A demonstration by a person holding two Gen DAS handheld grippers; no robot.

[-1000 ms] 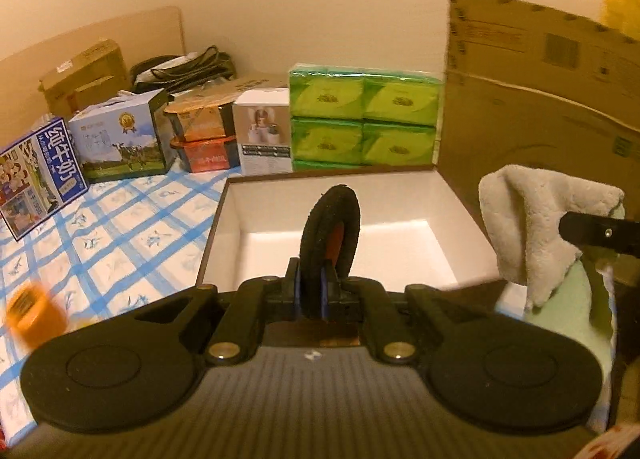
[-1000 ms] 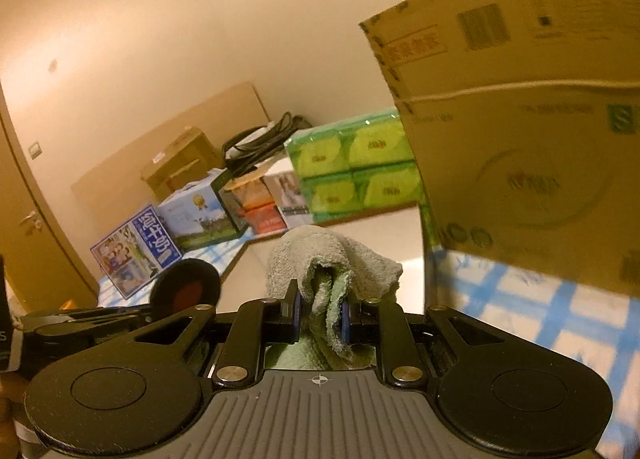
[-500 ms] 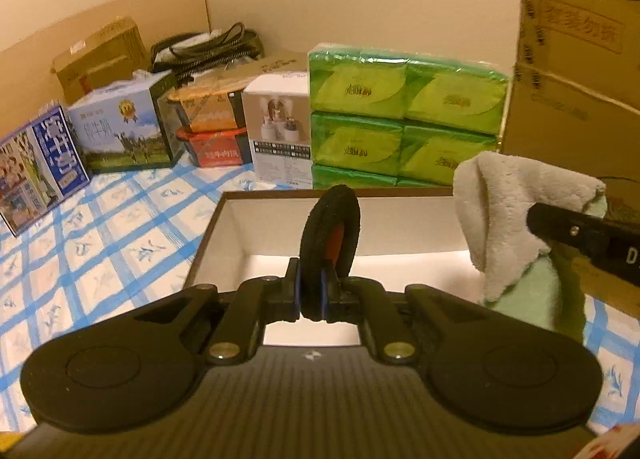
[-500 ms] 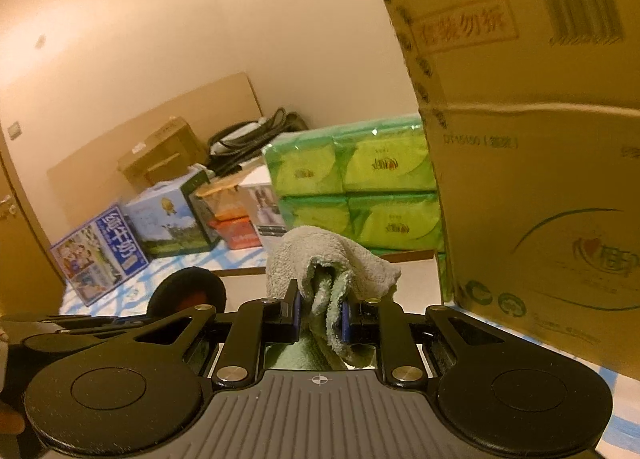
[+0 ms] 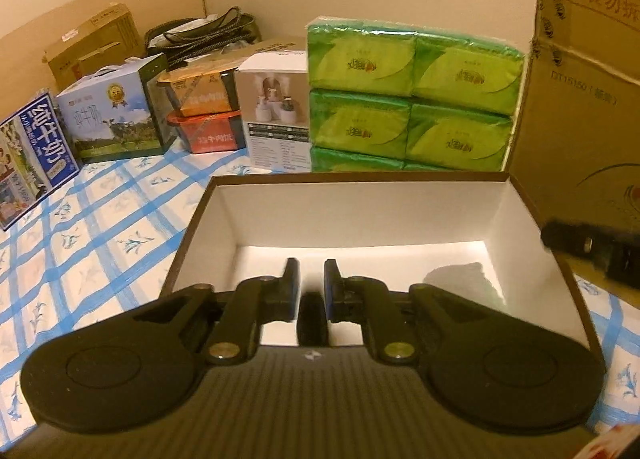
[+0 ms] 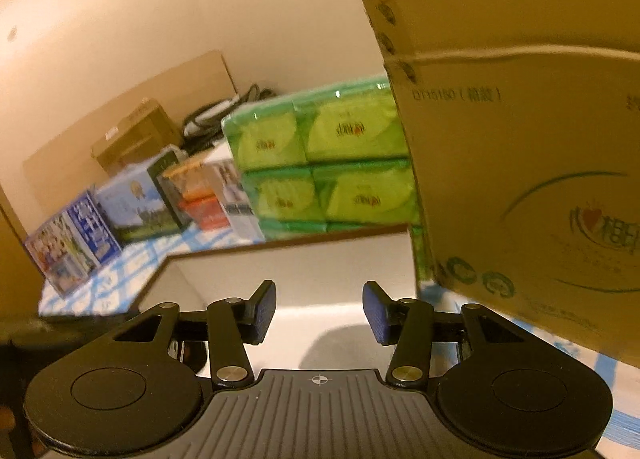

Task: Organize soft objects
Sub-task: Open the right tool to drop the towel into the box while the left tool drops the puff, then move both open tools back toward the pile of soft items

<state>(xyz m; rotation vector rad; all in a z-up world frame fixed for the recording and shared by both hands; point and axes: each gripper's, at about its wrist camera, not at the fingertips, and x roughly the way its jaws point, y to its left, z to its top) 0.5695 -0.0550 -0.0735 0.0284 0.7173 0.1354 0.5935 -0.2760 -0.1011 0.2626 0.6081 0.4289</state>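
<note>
An open box [image 5: 360, 178] with a brown rim and white inside lies on the checked cloth, and both grippers hang over it. My left gripper [image 5: 312, 284] has its jaws opening. A black round pad [image 5: 312, 319] shows low in the gap, and the fingers do not press on it. A dim grey shape [image 5: 460, 279] lies at the box's right end; I cannot tell whether it is the towel or a shadow. My right gripper [image 6: 319, 311] is opening with nothing between its fingers, above the box's white wall [image 6: 300, 259]. One of its fingers [image 5: 580, 247] shows at the right of the left wrist view.
Green tissue packs [image 5: 412, 95] are stacked right behind the box. A tall cardboard carton [image 5: 580, 119] stands close on the right. A small white box [image 5: 276, 115], food tubs and milk cartons [image 5: 116, 119] line the back left. The blue-checked cloth [image 5: 100, 219] spreads to the left.
Both grippers moved forward and down over the box. The left let go of the black pad, which has sunk low between its fingers. The right opened, and the grey-green towel is gone from its fingers.
</note>
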